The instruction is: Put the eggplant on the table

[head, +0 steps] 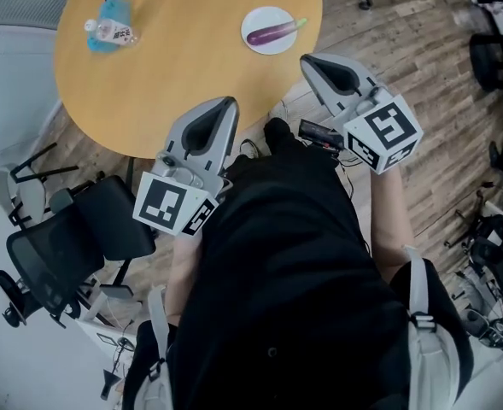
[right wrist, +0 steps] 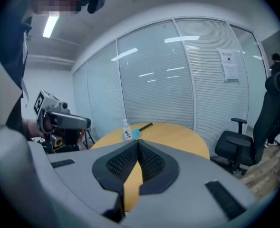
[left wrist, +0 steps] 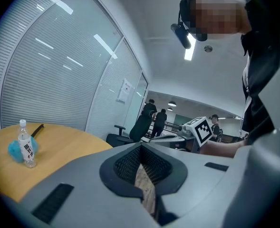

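Head view: the eggplant [head: 273, 32] lies on a small white plate [head: 255, 15] near the 3 o'clock edge of the round wooden table [head: 200, 58]. It is slim, long and glossy purple, with a green stem end. It lies slantwise across the plate, the stem toward 2 o'clock and reaching just past the rim. It rests on the plate, not on the bare table top. Nothing touches it.

Left gripper [head: 228, 102]: held over the table's 6 o'clock edge, pointing toward 12 o'clock. In the left gripper view its jaws [left wrist: 140, 145] meet at the tips. Only floor shows through the slit behind them, and nothing is held.

Right gripper [head: 307, 59]: just off the table's edge at about 4 o'clock, well apart from the plate, which lies at its 11 o'clock. In the right gripper view the jaws [right wrist: 139, 141] are closed tip to tip and empty.

Near the table's 9 o'clock edge a clear bottle [head: 113, 32] lies against a blue object [head: 113, 11]. Both are well apart from the plate.
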